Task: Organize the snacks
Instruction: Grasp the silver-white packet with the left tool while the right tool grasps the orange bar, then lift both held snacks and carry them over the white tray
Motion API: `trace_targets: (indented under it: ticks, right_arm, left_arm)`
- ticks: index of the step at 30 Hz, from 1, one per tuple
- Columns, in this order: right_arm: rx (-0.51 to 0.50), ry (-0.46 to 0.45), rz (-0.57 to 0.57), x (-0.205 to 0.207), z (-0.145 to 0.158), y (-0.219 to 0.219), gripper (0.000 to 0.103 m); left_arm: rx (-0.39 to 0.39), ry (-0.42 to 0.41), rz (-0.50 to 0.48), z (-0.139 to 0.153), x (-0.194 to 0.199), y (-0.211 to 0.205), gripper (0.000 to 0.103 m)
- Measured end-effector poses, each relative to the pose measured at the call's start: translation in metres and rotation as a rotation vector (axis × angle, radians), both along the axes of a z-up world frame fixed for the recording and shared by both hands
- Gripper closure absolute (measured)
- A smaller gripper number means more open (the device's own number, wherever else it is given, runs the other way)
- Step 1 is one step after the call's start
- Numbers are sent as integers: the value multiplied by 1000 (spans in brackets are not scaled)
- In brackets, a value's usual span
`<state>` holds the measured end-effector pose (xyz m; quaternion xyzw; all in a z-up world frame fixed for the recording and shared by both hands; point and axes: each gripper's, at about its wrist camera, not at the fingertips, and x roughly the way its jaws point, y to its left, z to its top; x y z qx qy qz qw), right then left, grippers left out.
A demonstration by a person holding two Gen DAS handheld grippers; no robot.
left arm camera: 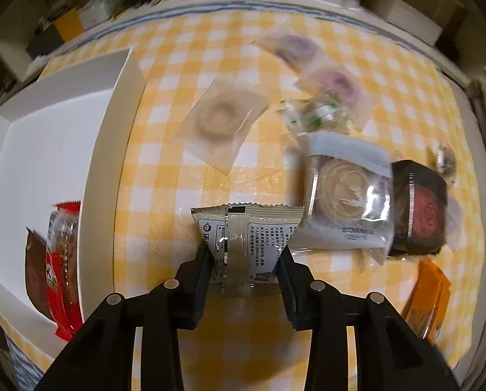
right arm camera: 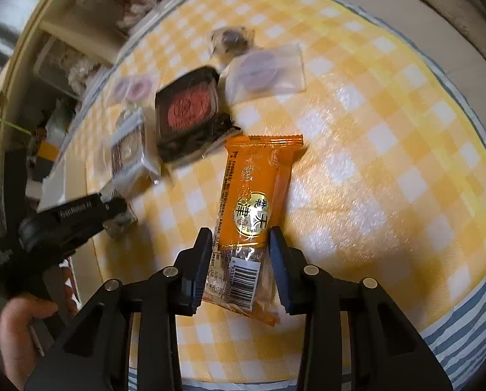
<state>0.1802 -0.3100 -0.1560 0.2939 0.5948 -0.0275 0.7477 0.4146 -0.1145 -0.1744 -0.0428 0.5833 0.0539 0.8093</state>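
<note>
My left gripper (left arm camera: 246, 254) is shut on a silver-grey snack packet (left arm camera: 246, 224), with the pads pressing its two lower sides just above the yellow checked tablecloth (left arm camera: 229, 342). To its left stands a white box (left arm camera: 112, 150) holding a red packet (left arm camera: 60, 260) and a brown one (left arm camera: 36, 270). In the right wrist view, my right gripper (right arm camera: 238, 244) is shut on the barcode end of an orange snack packet (right arm camera: 259, 179). I cannot tell whether that packet is lifted off the cloth.
Loose snacks lie beyond the left gripper: a clear-wrapped pale pastry (left arm camera: 347, 195), a dark boxed cake with a red top (left arm camera: 422, 208), a frosted bag with a ring biscuit (left arm camera: 223, 117), and purple (left arm camera: 295, 45) and pink (left arm camera: 337, 81) ones. A hand (right arm camera: 18, 319) holds the other gripper at the left.
</note>
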Motion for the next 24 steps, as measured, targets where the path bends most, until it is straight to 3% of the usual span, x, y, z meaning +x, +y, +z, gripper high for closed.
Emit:
trace_targets:
  ticks: [14, 24]
  right_arm:
    - [-40, -148, -9, 1, 38, -9, 70]
    - [-99, 17, 93, 3, 11, 2, 68]
  left_arm:
    - [-98, -147, -123, 75, -53, 7, 66]
    - [-126, -142, -162, 104, -93, 26, 66]
